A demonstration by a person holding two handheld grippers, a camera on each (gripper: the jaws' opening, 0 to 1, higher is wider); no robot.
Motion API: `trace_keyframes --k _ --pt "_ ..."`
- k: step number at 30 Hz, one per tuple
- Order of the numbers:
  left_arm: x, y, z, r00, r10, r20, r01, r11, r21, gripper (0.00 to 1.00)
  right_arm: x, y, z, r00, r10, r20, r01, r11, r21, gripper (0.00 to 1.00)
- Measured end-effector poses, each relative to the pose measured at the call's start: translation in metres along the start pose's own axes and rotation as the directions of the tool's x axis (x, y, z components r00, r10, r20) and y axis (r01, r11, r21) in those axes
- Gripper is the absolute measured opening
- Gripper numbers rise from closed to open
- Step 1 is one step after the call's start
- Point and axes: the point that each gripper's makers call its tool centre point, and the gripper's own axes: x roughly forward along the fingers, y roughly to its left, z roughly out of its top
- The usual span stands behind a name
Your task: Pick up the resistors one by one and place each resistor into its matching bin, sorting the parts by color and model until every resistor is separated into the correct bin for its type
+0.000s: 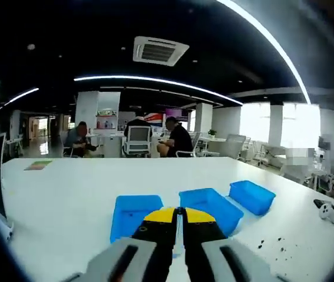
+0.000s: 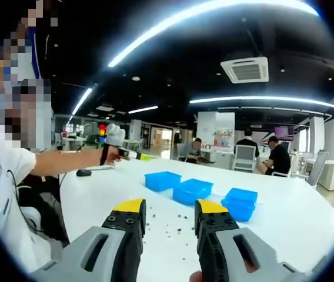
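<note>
Three blue bins stand in a row on the white table: the left bin, middle bin and right bin. My left gripper hangs above the near bins, its yellow-tipped jaws shut with nothing visible between them. Small dark resistors lie scattered to the right of it. In the right gripper view the same bins sit beyond my right gripper, which is open and empty above several scattered resistors. The left gripper also shows at the end of a person's outstretched arm.
A white and black device lies near the table's right edge. A coloured sheet rests at the far left, and a dark object sits by the person's arm. People sit at desks behind the table.
</note>
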Motion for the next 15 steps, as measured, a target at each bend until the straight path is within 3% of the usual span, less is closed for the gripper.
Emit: trace_keyframes --k 4,5,8,13,15 --pt "0.024 0.022 -0.003 0.997 0.07 -0.013 -0.071 0.997 -0.034 0.07 0.0 0.0 0.0 1.0 0.001 -0.001 -0.001 1.0 0.0 0.35" --pt "0.031 0.031 -0.007 0.993 0.112 -0.029 -0.113 0.992 -0.05 0.07 0.001 0.001 -0.001 1.0 0.003 -0.001 -0.003 1.0 0.0 0.35" --pt "0.043 0.039 -0.01 0.987 0.158 -0.039 -0.159 0.987 -0.014 0.07 0.002 0.001 -0.003 1.0 0.004 -0.006 -0.004 1.0 0.002 0.35" --pt "0.05 0.041 -0.012 0.983 0.179 -0.032 -0.18 0.983 -0.027 0.07 0.001 -0.001 -0.002 1.0 -0.001 -0.004 0.001 1.0 0.001 0.35" --pt "0.049 0.042 -0.014 0.982 0.187 -0.03 -0.188 0.981 -0.035 0.14 0.0 -0.002 -0.001 1.0 -0.006 -0.002 0.006 1.0 0.002 0.35"
